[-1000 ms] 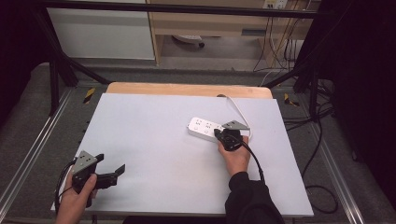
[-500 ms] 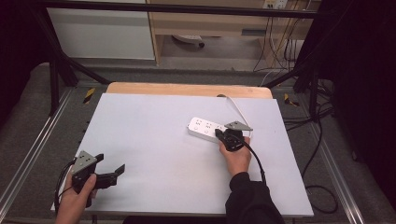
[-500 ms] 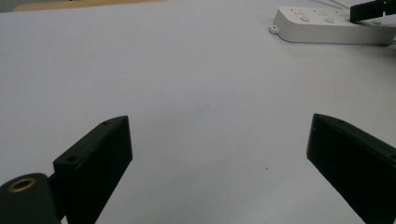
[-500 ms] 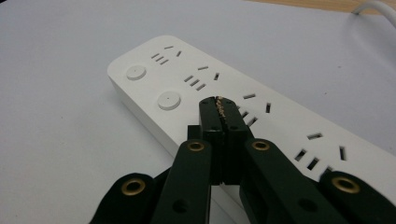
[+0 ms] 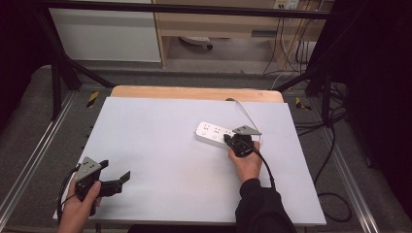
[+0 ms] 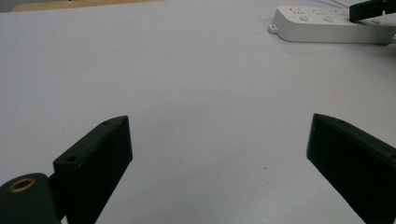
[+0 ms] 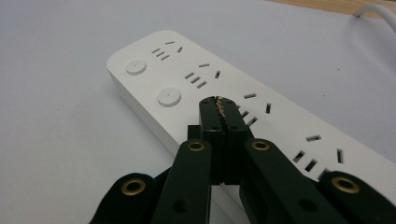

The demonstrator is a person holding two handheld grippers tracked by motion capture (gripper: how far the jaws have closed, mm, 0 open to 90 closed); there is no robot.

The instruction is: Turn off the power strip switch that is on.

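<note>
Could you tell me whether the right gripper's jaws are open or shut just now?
Shut: the right gripper has its jaws pressed together, empty, over the power strip.

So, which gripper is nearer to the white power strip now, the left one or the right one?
Right. The right gripper is over the power strip, jaws shut above its sockets. The left gripper sits open near the table's near-left corner, far from the strip.

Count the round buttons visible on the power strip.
2 on the power strip, both along its near long edge at the end away from the cord: one by the rounded corner, one next along. The shut right gripper may hide more.
</note>
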